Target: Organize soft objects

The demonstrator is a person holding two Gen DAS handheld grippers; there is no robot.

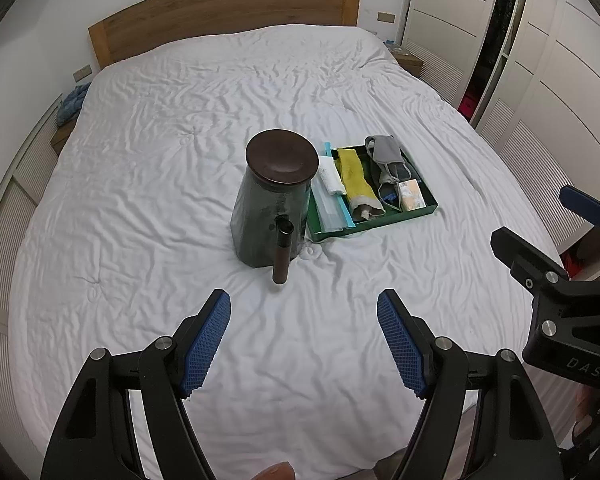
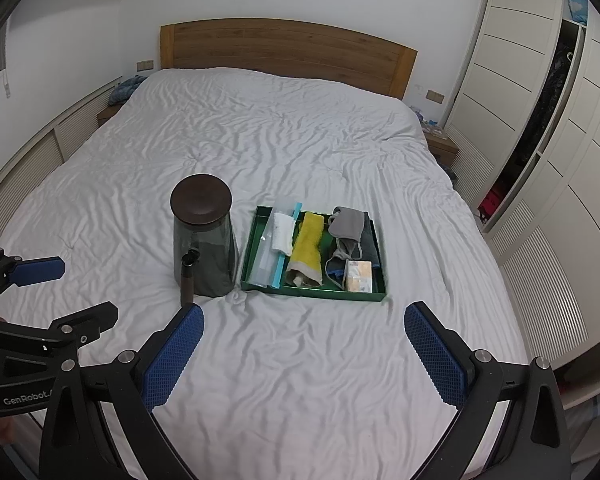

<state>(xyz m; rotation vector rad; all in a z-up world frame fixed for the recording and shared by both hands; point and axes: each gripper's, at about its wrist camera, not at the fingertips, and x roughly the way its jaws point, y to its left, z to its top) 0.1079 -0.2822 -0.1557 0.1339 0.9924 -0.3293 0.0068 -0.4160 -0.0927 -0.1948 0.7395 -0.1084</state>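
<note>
Both hand-held grippers, left [image 1: 304,340] and right [image 2: 304,356], gape empty above the bed [image 2: 300,380]; approach the tray [image 2: 314,293] slowly, pinching one cloth [image 2: 308,240] only.

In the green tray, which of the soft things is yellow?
The yellow cloth, lying lengthwise in the middle of the green tray, between the white folded cloth and the grey mask.

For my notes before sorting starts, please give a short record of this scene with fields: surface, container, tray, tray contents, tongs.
surface: bed, white wrinkled cover
container: dark jar, brown lid on, left of tray
tray: green tray on bed
tray contents: clear bag, white cloth, yellow cloth, grey cloth, small packet
tongs: left tongs, right tongs, both open, empty
</note>
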